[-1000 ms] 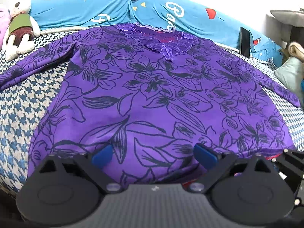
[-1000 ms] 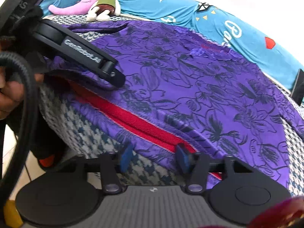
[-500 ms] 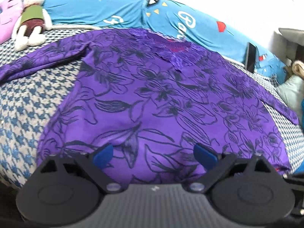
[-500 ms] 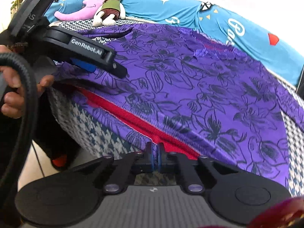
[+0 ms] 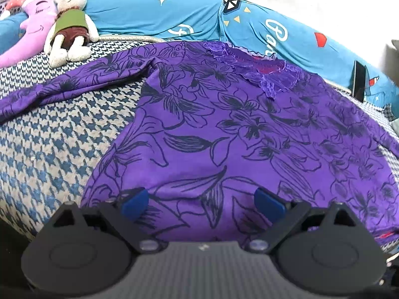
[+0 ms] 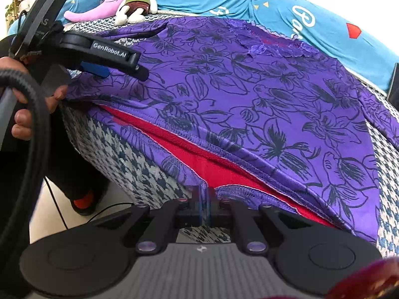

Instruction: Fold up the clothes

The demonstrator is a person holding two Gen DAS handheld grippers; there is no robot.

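1. Right gripper (image 6: 204, 205): jaws closed together on the lower hem of the purple floral top (image 6: 249, 87), pinching the back layer where the red lining (image 6: 214, 164) shows at the edge of the bed.
2. Left gripper (image 5: 203, 200): jaws spread wide, blue pads (image 5: 134, 200) set over the hem area of the top; nothing is held between them. In the right wrist view this gripper (image 6: 99, 59) sits above the left corner of the hem, with a hand (image 6: 27, 99) on its handle.
3. Purple floral top: lies flat, front up, on the houndstooth bedcover (image 5: 49, 144). Lace neckline (image 5: 261, 72) points toward the far side; one sleeve (image 5: 62, 87) extends out to the left. The hem hangs at the near edge of the bed, its two layers parted.
4. Surroundings: a long blue pillow (image 5: 174, 12) runs along the far side. A plush rabbit (image 5: 71, 22) and a pink plush (image 5: 32, 35) rest at the far left. A dark phone (image 5: 359, 79) leans against the pillow at the right.
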